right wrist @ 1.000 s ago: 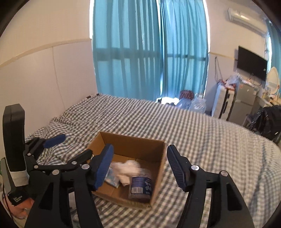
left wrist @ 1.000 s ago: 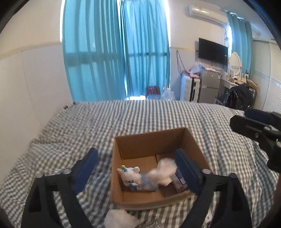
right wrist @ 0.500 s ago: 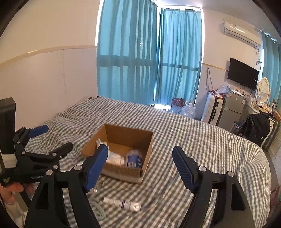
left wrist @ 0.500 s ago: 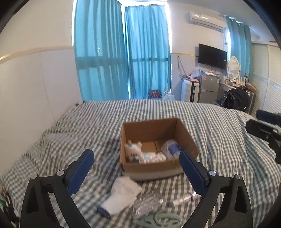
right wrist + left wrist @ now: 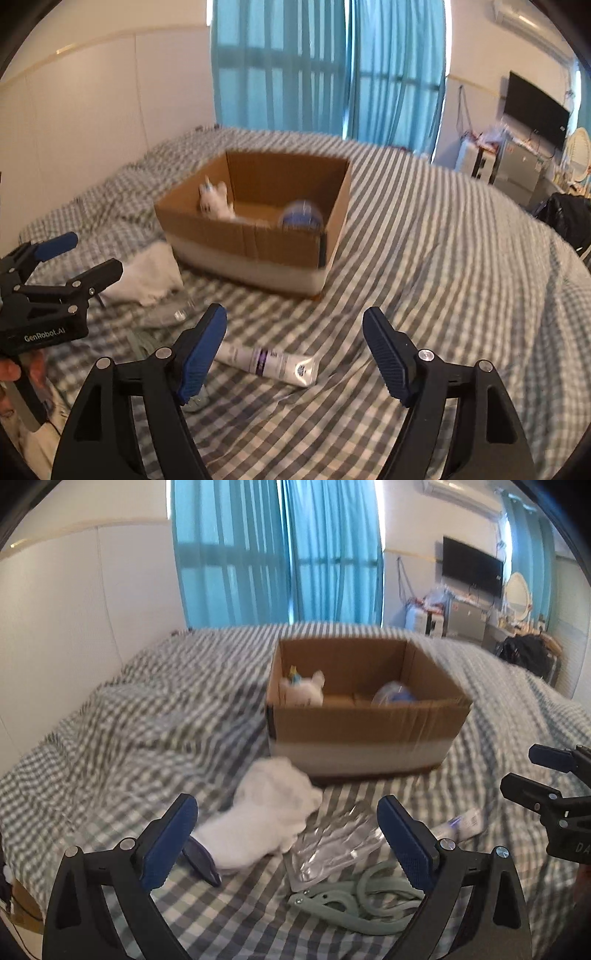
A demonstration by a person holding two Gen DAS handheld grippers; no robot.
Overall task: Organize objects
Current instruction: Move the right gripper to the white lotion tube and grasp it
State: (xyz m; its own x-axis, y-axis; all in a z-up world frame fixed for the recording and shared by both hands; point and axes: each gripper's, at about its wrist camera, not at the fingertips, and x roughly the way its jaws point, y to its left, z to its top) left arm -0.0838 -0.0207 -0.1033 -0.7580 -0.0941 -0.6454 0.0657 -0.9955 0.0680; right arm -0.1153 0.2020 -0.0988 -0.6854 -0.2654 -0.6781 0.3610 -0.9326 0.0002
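Both claws spread wide, nothing held in either. Left claw (image 5: pixel 286 830) hovers low over the loose pile on the bed (image 5: pixel 129 720); right claw (image 5: pixel 293 349) hovers over the white tube (image 5: pixel 267 362), not touching it.

Cardboard box (image 5: pixel 364 727) sits open on the checked bedspread, beyond both claws. Inside: white plush toy (image 5: pixel 301 694) against the left wall, blue-and-clear round item (image 5: pixel 395 696) toward the right. Both blurred, can't tell more.

Still outside the box, on the bed in front of it:
- white cloth (image 5: pixel 266 819), crumpled, its far end just beside the box's near left corner, between the left claw's fingers in the left wrist view
- dark blue piece (image 5: pixel 201 858) poking out from under the cloth's near end
- clear plastic packet (image 5: pixel 332 845), touching the cloth's right edge
- pale green hanger-like plastic piece (image 5: pixel 354 897), just in front of the packet
- white tube with purple label, lying flat, right of the packet, well apart from the box

Motion blur in both views.
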